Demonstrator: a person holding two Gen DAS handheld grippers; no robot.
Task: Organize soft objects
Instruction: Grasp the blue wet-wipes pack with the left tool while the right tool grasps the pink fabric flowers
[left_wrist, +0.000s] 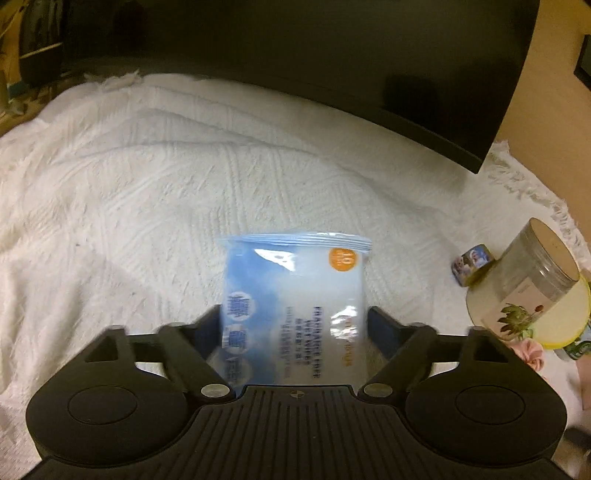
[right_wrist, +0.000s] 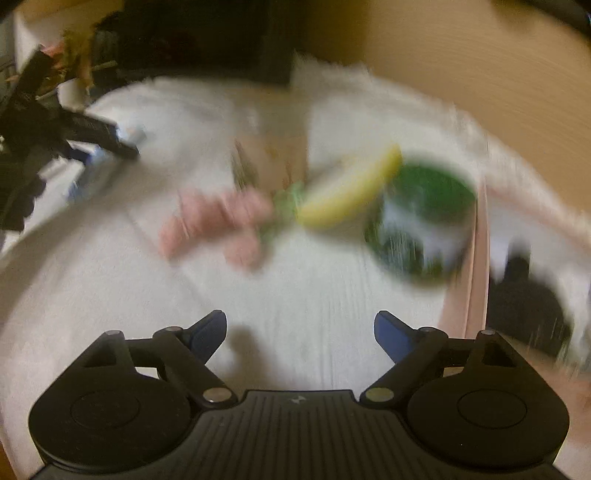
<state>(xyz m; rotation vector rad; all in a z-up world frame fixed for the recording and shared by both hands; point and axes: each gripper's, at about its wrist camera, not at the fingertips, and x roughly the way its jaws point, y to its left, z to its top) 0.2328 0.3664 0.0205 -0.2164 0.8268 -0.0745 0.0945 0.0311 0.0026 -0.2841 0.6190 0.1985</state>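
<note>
The left claw (left_wrist: 294, 321) grips a blue pack of wet wipes (left_wrist: 293, 295) by its lower half, one finger pressed on each side, above a white textured blanket (left_wrist: 147, 184). The pack looks light, soft and slick in its glossy wrapper, so a firm hold across the padded middle seems safest. A clear jar (left_wrist: 532, 280) stands well to the right. The right claw (right_wrist: 300, 328) is open and empty; its blurred view shows a pink soft thing (right_wrist: 218, 221) lying ahead.

A clear jar (left_wrist: 532, 284) lies beside a small tape roll (left_wrist: 472, 264) on a white bedspread (left_wrist: 147, 184).
</note>
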